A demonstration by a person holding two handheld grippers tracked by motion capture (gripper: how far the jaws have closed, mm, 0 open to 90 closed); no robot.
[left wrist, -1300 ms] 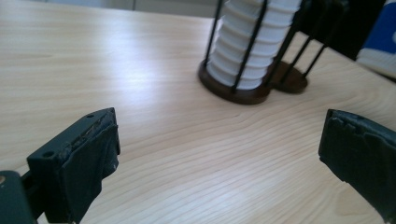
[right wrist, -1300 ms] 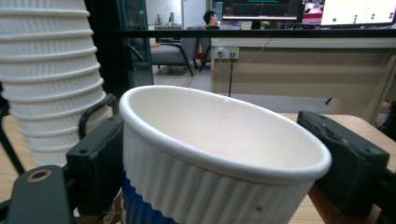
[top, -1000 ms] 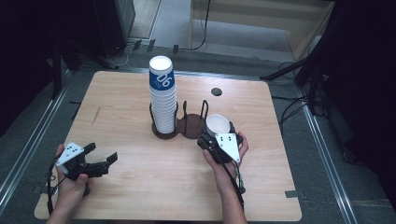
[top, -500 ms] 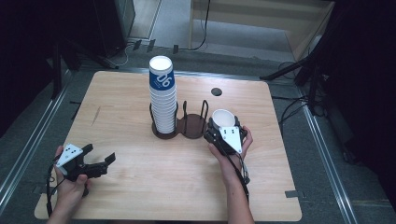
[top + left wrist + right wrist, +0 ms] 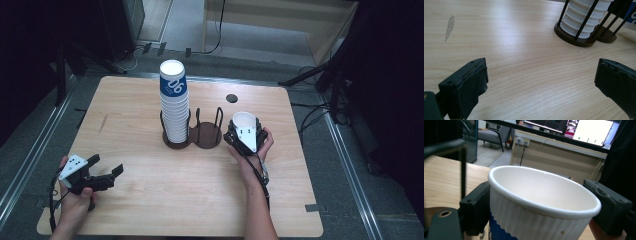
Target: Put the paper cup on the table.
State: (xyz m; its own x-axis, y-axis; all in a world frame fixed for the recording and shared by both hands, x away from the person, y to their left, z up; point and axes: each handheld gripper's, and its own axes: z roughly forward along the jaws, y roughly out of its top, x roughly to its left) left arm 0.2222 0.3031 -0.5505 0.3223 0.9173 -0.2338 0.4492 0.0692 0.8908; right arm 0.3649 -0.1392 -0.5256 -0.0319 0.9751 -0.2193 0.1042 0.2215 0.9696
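A single white paper cup (image 5: 243, 121) with a blue lower band stands upright between the jaws of my right gripper (image 5: 245, 134), which is shut on it just right of the holder. In the right gripper view the cup (image 5: 541, 202) has both black pads (image 5: 477, 207) pressed against its ribbed wall. A tall stack of white cups (image 5: 175, 107), blue-printed on top, fills the left ring of the dark wire cup holder (image 5: 192, 134); its right ring is empty. My left gripper (image 5: 107, 175) rests open near the table's front left corner. Its jaws stand wide apart over bare wood (image 5: 536, 75).
The wooden table (image 5: 150, 200) has a small dark round hole (image 5: 231, 98) at the back right and a grey smear (image 5: 102, 123) on the left. Metal rails and cables run along the floor around the table. A desk with monitors (image 5: 579, 130) stands behind.
My right gripper has carried the cup to the right and slightly down, away from the holder's right ring. The left gripper has stayed put.
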